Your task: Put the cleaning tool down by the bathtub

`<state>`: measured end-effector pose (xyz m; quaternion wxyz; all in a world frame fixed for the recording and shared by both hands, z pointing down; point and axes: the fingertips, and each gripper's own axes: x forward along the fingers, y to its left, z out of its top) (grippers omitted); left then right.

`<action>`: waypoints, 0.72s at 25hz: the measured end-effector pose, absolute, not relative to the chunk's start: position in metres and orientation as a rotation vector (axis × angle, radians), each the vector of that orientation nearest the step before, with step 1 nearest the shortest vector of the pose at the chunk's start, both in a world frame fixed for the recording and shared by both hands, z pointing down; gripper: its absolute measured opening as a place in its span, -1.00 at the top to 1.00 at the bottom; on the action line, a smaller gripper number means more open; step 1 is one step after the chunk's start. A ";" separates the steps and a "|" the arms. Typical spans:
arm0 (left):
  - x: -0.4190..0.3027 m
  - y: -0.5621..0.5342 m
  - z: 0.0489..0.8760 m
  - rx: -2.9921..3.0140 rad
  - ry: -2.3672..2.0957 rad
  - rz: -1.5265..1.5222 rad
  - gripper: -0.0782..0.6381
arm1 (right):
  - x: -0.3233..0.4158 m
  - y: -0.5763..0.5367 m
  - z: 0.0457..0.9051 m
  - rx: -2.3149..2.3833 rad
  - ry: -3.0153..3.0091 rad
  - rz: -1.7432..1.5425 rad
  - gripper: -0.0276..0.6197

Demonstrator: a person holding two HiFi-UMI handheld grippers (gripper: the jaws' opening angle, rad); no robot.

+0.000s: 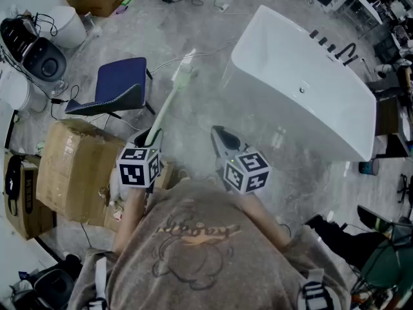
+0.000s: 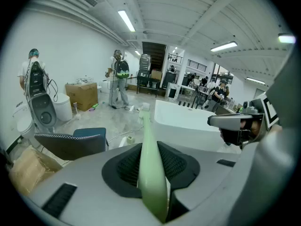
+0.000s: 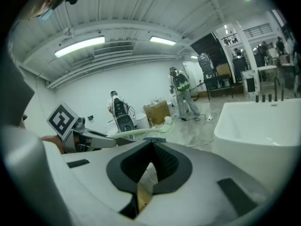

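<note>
Clamping the green brush [image 1: 169, 105], the left gripper [image 2: 149, 149] hovers near the bathtub [image 1: 303, 76] (right gripper [image 3: 150, 142] closed, empty).

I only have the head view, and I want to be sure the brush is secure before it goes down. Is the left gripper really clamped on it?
Observer: Yes. The left gripper view shows the left gripper with both pads pressed on the brush handle.
Operator: Anything in the right one?
Observer: Nothing. In the right gripper view the right gripper has its tips together, with only floor showing behind them.
Operator: Anyone near the tub?
Observer: A person stands on the floor beyond the tub.
</note>
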<state>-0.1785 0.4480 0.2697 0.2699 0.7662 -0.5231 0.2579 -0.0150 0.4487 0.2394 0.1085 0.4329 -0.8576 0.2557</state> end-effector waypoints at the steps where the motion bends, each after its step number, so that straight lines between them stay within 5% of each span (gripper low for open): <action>1: -0.179 0.449 0.269 2.068 -1.408 0.688 0.49 | -0.015 0.449 0.235 1.281 -2.525 0.722 0.92; 18: -0.189 0.429 0.275 2.113 -1.369 0.655 0.49 | -0.027 0.427 0.224 1.361 -2.576 0.633 0.91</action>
